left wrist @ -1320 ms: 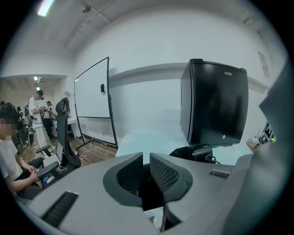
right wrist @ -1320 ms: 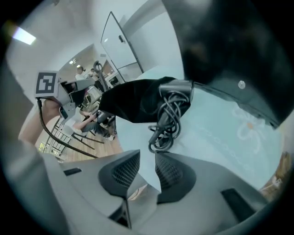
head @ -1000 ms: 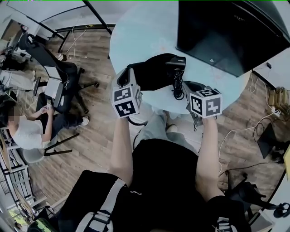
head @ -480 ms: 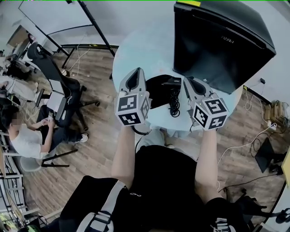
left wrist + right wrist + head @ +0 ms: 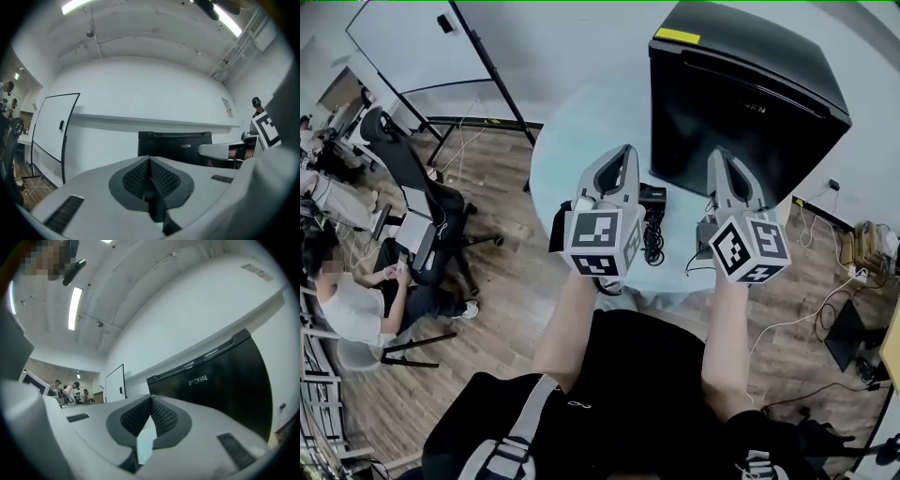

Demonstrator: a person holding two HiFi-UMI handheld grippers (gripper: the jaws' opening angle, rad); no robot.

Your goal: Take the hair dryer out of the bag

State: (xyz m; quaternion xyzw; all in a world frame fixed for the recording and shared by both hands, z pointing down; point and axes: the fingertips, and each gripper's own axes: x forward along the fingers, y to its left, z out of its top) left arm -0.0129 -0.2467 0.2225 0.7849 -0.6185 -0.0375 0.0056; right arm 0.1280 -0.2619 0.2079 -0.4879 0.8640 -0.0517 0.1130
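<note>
Left gripper (image 5: 149,160): jaws were pressed together, pads meeting along the seam, nothing between them. Right gripper (image 5: 151,399) read the same. Its tips touched, only a sliver of background showed through the lower gap, and it held nothing.

Both pointed roughly level at the black cabinet (image 5: 750,94) in the upper right of the head view, not down at the work. You weren't reaching for anything. My read is a hands-off pose, with the claws held up above the table.

The hair dryer (image 5: 653,199) lay on the round table (image 5: 581,122) at centre frame, in the gap between your two grippers. Its coiled cord (image 5: 653,242) sat just below it, toward the table's near edge.

The bag (image 5: 557,227) showed only as a dark strip at the left edge of the left gripper's marker cube. The gripper covered the rest, so I couldn't tell whether dryer and bag touched.

What showed of the dryer body and the cord lay in the open, not wrapped in fabric. I'd judge the extraction done — that would explain both claws being closed and empty.

One risk as I see it: the cord loops lay close to the near rim and could drag the dryer if snagged.
</note>
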